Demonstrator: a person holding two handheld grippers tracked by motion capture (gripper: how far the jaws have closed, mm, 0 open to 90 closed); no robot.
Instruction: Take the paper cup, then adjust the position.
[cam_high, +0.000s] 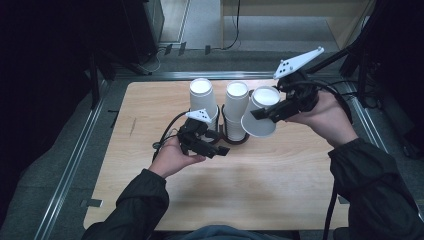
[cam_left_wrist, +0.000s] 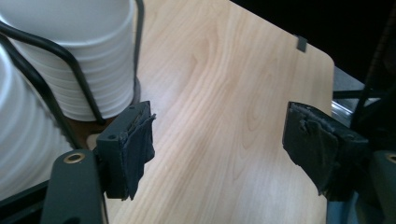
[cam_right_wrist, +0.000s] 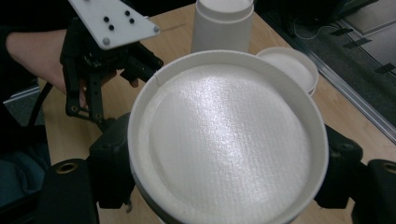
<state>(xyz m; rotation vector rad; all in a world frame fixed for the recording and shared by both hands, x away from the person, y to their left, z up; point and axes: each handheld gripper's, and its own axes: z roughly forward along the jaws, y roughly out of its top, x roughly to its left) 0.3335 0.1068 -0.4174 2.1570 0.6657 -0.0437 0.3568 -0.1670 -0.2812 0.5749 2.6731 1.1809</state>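
counter (cam_high: 260, 175): bare, your workspace | rack (cam_high: 234, 137): keeps cup stacks upright | cup (cam_high: 262, 117): tilted, lifted beside rack (clamped in your right tool (cam_high: 261, 114)) | left tool (cam_high: 220, 151): jaws apart, empty, near rack

held cup (cam_high: 260, 119) right of two stacks (cam_high: 236, 107)

Overhead camera, two close (gripper-mounted)

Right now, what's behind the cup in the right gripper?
Behind the held cup, in the right gripper view: a cup stack, another stack's top, and the left gripper. The holder under them is covered.
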